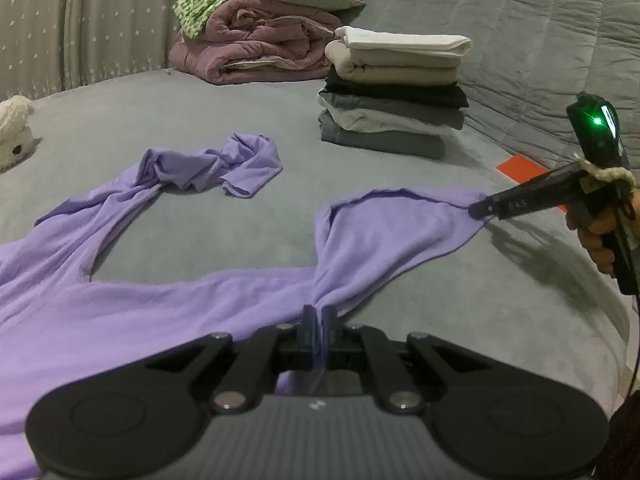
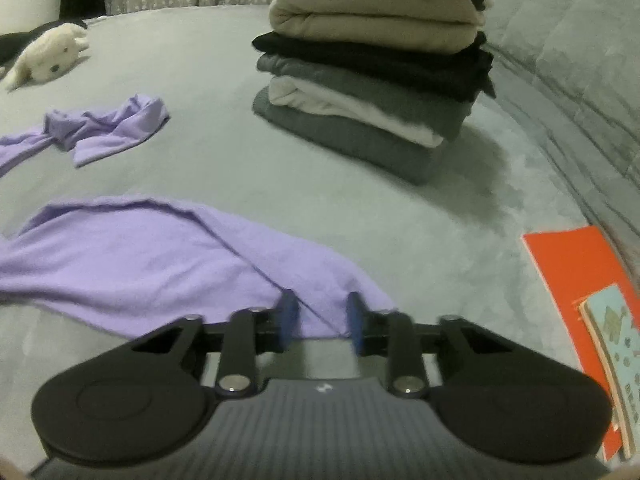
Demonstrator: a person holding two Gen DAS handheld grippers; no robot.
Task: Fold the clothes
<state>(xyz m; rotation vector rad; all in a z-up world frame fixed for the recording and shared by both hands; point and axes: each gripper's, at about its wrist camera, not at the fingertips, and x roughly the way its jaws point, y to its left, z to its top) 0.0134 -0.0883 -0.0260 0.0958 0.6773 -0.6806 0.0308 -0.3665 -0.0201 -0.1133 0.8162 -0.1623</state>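
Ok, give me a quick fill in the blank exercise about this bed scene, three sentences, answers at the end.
1. The garment being folded, the shirt, is ____ in colour.
2. The left gripper is ____ on the shirt's fabric, while the right gripper has its jaws apart around a sleeve end.
3. The top item of the folded stack is ____.

Missing words: purple; shut; white

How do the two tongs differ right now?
The left tongs are shut on the purple shirt, bunching it; the right tongs stand open around that shirt's sleeve end. Left grips near the sleeve's base, right at its tip. Both have blue pads and hover low over the grey bed.
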